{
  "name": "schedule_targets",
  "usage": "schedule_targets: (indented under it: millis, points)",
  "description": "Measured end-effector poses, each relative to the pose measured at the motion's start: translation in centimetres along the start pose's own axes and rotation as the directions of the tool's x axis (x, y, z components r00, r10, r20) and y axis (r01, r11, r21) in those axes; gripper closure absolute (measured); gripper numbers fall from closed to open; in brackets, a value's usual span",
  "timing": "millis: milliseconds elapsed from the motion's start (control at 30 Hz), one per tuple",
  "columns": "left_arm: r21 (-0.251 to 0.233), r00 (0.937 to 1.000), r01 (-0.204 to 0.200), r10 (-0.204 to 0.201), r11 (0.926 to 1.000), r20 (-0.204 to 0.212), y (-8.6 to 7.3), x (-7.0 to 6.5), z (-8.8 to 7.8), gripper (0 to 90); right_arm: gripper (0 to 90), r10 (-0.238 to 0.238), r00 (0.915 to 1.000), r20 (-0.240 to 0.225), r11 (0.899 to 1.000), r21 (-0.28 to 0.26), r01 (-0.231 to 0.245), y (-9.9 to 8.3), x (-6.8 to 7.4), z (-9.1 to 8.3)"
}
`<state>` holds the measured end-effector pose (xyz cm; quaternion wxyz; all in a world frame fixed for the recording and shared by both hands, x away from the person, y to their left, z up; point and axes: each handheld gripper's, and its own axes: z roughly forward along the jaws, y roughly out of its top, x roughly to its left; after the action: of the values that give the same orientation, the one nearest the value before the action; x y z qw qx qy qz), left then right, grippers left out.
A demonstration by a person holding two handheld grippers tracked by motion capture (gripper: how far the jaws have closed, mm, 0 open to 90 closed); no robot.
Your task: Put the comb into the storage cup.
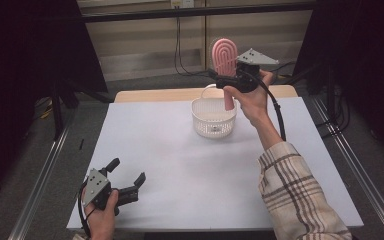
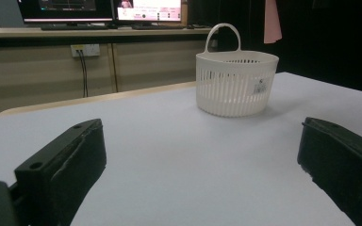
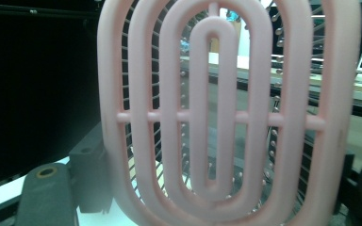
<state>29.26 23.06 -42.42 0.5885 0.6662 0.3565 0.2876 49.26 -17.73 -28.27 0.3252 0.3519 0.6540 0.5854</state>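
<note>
While raised above the far side of the table (image 1: 180, 165), right gripper (image 1: 228, 79) clamped on pink hairbrush (image 1: 225, 57), jaws closed across brush just below the oval head. Brush upright, head up, handle hanging down toward white basket (image 1: 213, 120), handle end at or just inside basket rim — cannot tell if touching. In right gripper view, brush head (image 3: 217, 113) right up against the lens, concentric pink loops with thin bristles behind, black jaws low at either side. Grey three-cornered plate (image 1: 256, 56) on top of right gripper, cable trailing down past the plaid sleeve (image 1: 295, 195). Right hand (image 1: 252, 97) wrapped round gripper body, just right of the basket.

Basket standing upright on table, far centre, loop handle up, small label on its side in left gripper view (image 2: 235, 82). Slatted wall, inside not visible from that angle.

Left gripper (image 1: 127, 177) low at near-left corner of table, well apart from basket and brush, jaws spread wide, nothing between them. Left hand (image 1: 102, 212) gripping its body from below. In left gripper view, both black jaws at bottom corners, bare white table between, basket ahead, pink brush handle (image 2: 272, 21) above it at the top edge. Monitors (image 2: 103, 9) on a desk behind, wall socket below.
</note>
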Motion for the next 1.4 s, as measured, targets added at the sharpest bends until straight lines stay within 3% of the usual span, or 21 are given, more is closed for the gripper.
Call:
schedule_targets:
  millis: [1400]
  points:
    - [-0.001,1.0,-0.006,0.006,1.0,-0.002,0.0,0.0,0.0,1.9,21.6,0.054,0.9975,0.046,0.998,0.024,-0.055,-3.5,-1.0,2.7]
